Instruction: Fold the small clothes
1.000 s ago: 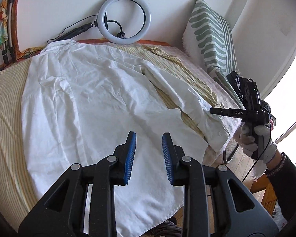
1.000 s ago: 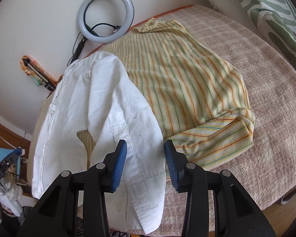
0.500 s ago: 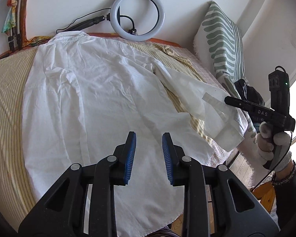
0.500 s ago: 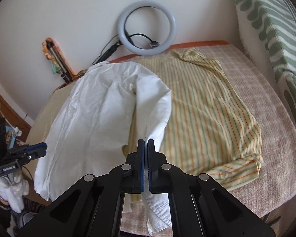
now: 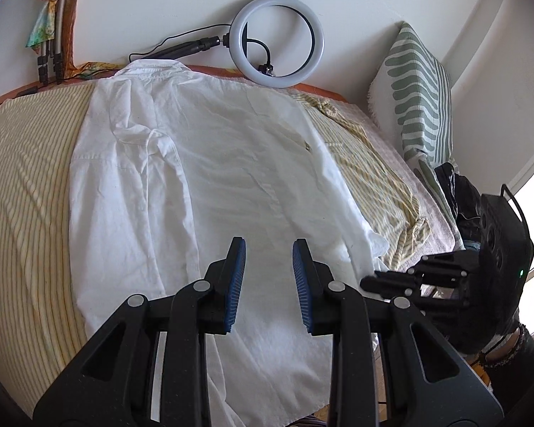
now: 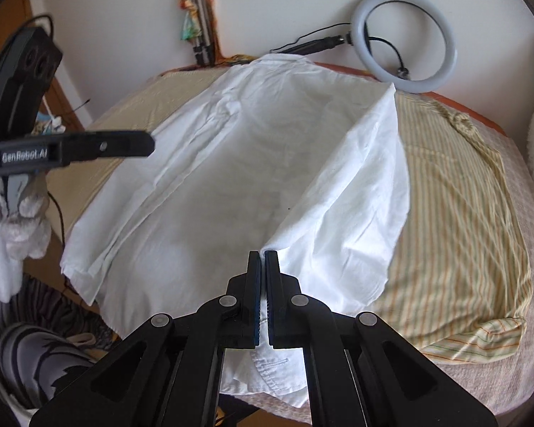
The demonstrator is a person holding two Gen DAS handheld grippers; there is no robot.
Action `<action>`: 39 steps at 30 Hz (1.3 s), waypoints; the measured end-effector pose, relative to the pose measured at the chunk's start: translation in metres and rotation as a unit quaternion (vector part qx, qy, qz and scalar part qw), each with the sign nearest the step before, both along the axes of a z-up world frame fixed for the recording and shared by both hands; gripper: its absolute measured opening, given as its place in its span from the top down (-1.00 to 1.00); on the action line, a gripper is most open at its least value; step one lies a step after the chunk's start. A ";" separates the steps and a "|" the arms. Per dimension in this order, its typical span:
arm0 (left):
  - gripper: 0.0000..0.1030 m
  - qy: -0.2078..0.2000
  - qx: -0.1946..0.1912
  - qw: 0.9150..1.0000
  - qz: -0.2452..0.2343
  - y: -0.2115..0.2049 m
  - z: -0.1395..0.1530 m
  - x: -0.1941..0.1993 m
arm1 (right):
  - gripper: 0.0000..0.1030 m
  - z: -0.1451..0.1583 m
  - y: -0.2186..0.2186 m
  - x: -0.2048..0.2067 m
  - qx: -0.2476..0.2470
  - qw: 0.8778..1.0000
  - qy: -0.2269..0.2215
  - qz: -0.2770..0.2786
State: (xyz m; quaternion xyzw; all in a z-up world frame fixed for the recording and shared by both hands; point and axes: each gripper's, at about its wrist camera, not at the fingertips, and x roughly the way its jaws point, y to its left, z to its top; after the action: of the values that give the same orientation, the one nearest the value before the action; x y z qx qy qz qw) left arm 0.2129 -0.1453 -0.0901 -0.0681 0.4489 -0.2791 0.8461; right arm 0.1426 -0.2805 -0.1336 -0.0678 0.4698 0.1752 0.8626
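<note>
- Left wrist view: my left hand-held gripper [image 5: 268,284] hangs with its jaws wide apart and nothing between them, over the lower middle of the white shirt [image 5: 203,178], which lies spread on the bed [image 5: 21,178] with its collar toward the wall.
- Same view: my right hand-held gripper [image 5: 373,281] sits at the shirt's right edge, close beside my left one. I judge the two could knock together if I bring the fold across without clearing the left first.
- Same view: the shirt's hem reaches the near edge of the bed, so a pull toward me could drag it off. There is open room on the striped cover to the left.
- Right wrist view: my right hand-held gripper [image 6: 262,295] is clamped on the end of the white shirt's [image 6: 203,178] sleeve, lifting that side into a raised fold.
- Same view: the pinch looks thin, so I think a quick swing could slip the cloth out. The striped shirt [image 6: 455,192] lies just beside and partly under it, and may get dragged along.
</note>
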 end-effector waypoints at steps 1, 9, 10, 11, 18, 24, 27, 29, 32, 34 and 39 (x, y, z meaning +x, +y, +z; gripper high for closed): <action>0.48 0.000 0.001 1.000 0.001 0.001 0.000 0.001 | 0.98 -0.004 0.007 -0.002 -0.010 1.000 0.005 0.014; 0.48 0.008 0.008 1.000 -0.004 0.000 -0.006 0.011 | 0.76 -0.001 0.001 -0.014 0.029 0.999 0.016 0.019; 0.48 0.007 0.009 1.000 -0.007 -0.003 -0.005 0.010 | 0.55 0.007 -0.008 -0.018 0.061 0.998 0.009 0.007; 0.48 0.006 0.009 1.000 -0.013 -0.007 -0.004 0.009 | 0.38 0.014 -0.022 -0.023 0.090 0.996 0.000 -0.004; 0.48 0.014 0.033 0.996 -0.085 -0.065 -0.005 -0.011 | 0.34 0.018 -0.101 -0.044 0.176 0.976 -0.005 -0.128; 0.48 0.012 0.071 0.989 -0.129 -0.120 -0.013 -0.022 | 0.33 -0.003 -0.114 -0.032 0.216 0.966 0.013 -0.145; 0.48 0.014 0.092 0.989 -0.114 -0.122 -0.023 -0.016 | 0.22 -0.010 -0.106 -0.021 0.191 0.972 0.014 -0.138; 0.48 0.019 0.107 0.989 -0.102 -0.119 -0.032 -0.011 | 0.22 -0.018 -0.101 -0.009 0.182 0.975 0.020 -0.129; 0.48 0.029 0.130 0.987 -0.094 -0.110 -0.049 -0.004 | 0.96 -0.027 -0.098 0.003 0.198 0.971 0.056 -0.124; 0.48 0.027 0.159 0.983 -0.087 -0.103 -0.059 -0.001 | 0.97 -0.018 -0.102 0.001 0.237 0.962 0.066 -0.121; 0.48 0.034 0.181 0.979 -0.087 -0.084 -0.073 -0.002 | 0.97 0.009 -0.117 -0.010 0.230 0.962 0.046 -0.137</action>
State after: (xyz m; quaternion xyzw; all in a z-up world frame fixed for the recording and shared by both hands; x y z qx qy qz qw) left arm 0.2114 -0.2290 -0.1634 0.1162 0.5250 -0.2628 0.8011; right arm 0.1329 -0.3973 -0.1249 0.2055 0.4610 0.1612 0.8481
